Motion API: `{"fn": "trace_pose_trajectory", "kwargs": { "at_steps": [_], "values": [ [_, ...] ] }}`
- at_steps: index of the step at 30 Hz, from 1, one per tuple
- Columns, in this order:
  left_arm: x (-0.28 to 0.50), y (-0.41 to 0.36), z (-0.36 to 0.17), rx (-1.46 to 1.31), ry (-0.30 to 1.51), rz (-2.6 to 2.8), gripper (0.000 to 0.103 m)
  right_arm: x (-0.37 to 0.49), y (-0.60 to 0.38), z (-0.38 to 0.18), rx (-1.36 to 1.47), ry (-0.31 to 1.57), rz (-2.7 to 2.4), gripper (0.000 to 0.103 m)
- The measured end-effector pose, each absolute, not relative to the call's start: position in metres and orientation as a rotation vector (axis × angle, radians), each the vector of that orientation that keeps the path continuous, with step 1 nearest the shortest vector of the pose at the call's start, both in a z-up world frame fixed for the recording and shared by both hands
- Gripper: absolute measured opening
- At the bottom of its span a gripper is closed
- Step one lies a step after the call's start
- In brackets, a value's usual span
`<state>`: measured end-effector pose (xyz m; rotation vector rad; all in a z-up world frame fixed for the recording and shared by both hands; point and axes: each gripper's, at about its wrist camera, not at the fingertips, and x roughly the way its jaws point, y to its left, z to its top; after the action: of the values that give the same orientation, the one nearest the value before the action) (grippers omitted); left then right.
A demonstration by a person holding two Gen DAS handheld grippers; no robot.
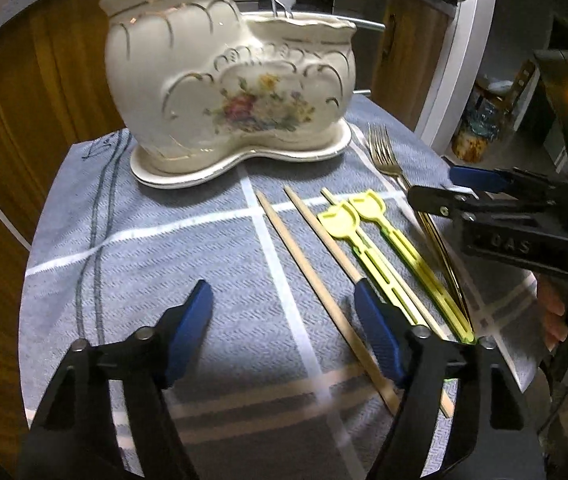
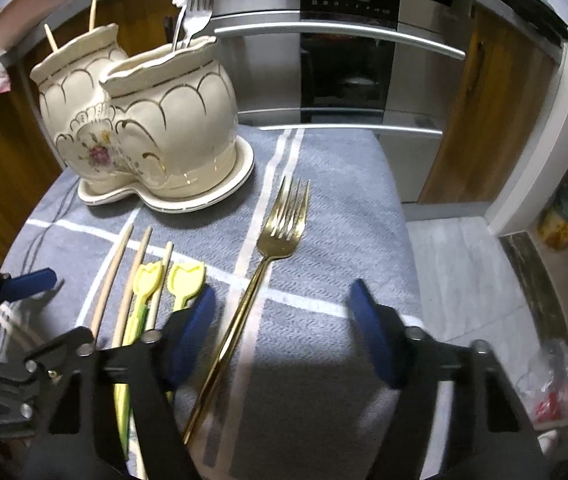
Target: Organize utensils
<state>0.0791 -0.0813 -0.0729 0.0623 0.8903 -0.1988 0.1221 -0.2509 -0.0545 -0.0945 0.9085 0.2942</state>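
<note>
A cream floral two-pot ceramic holder (image 1: 220, 80) (image 2: 152, 128) stands at the back of the grey cloth; chopsticks (image 2: 50, 38) stick out of its taller pot and silver forks (image 2: 194, 4) out of the lower one. On the cloth lie wooden chopsticks (image 1: 311, 276) (image 2: 112, 284), two yellow-green plastic utensils (image 1: 399, 256) (image 2: 164, 284) and a gold fork (image 1: 387, 152) (image 2: 268, 252). My left gripper (image 1: 284, 312) is open, low over the chopsticks. My right gripper (image 2: 282, 320) is open over the gold fork's handle; it also shows at the right edge of the left wrist view (image 1: 483, 196).
The grey checked cloth (image 1: 144, 240) (image 2: 343, 208) covers a small table that ends close on the right. Wooden cabinets (image 2: 495, 104) and a steel oven (image 2: 343, 60) stand behind. A plastic bag (image 2: 563, 388) lies on the floor at right.
</note>
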Motion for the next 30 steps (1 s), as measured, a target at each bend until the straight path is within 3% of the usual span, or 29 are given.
{"fn": "trace_pose_trajectory", "kwargs": {
  "at_steps": [6, 13, 17, 30],
  "values": [
    [0.078, -0.089, -0.076, 0.082, 0.906, -0.202, 0.059, 0.13, -0.248, -0.061, -0.06, 0.945, 0.309, 0.039],
    [0.077, -0.095, -0.076, 0.131, 0.907, -0.203, 0.041, 0.135, -0.24, -0.063, -0.076, 0.947, 0.306, 0.024],
    [0.08, -0.089, -0.075, 0.136, 0.913, -0.214, 0.011, 0.135, -0.237, -0.063, -0.082, 0.951, 0.326, 0.015],
    [0.079, -0.065, -0.075, 0.115, 0.956, -0.273, 0.007, 0.127, -0.243, -0.061, -0.073, 0.962, 0.335, 0.007]
  ]
}}
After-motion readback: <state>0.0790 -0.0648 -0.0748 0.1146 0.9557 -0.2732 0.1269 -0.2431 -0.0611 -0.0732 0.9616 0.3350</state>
